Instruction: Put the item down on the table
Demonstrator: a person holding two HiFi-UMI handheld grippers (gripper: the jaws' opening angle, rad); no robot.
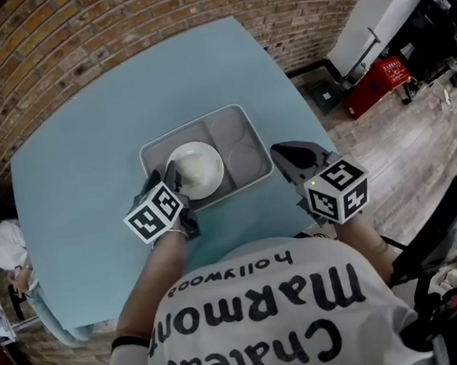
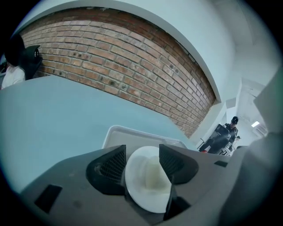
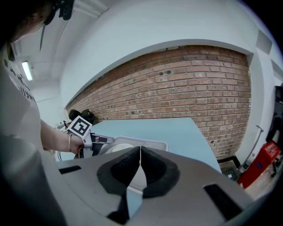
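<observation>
White bowl (image 1: 197, 169) sits in the left compartment of the grey tray (image 1: 237, 114), and the tray lies about the middle of the pale blue worktop (image 1: 84, 150). To my eye the putting-down is as good as done, though the bowl rests in the tray and not on the bare worktop.

The risk from here lies in the retreat. The bowl's near rim stands between the jaws of the left hand-held gripper (image 1: 171, 177). If that gripper is drawn off sideways or while rolled, a jaw could hook the rim. That could tip the bowl, drag it over the compartment wall, or shove the light tray across the smooth worktop. A straight pull back towards the person, with the jaws kept wide, looks the safest way out.

In its own view the left hand-held gripper (image 2: 142, 152) has its jaws spread wide with the bowl (image 2: 148, 181) showing in the gap. I see neither pad pressing on it, so I judge the bowl released, not gripped.

The right hand-held gripper (image 1: 286, 154) hovers just right of the tray, clear of it. Its own view shows the right hand-held gripper (image 3: 140, 155) with jaws closed together and nothing in them.
</observation>
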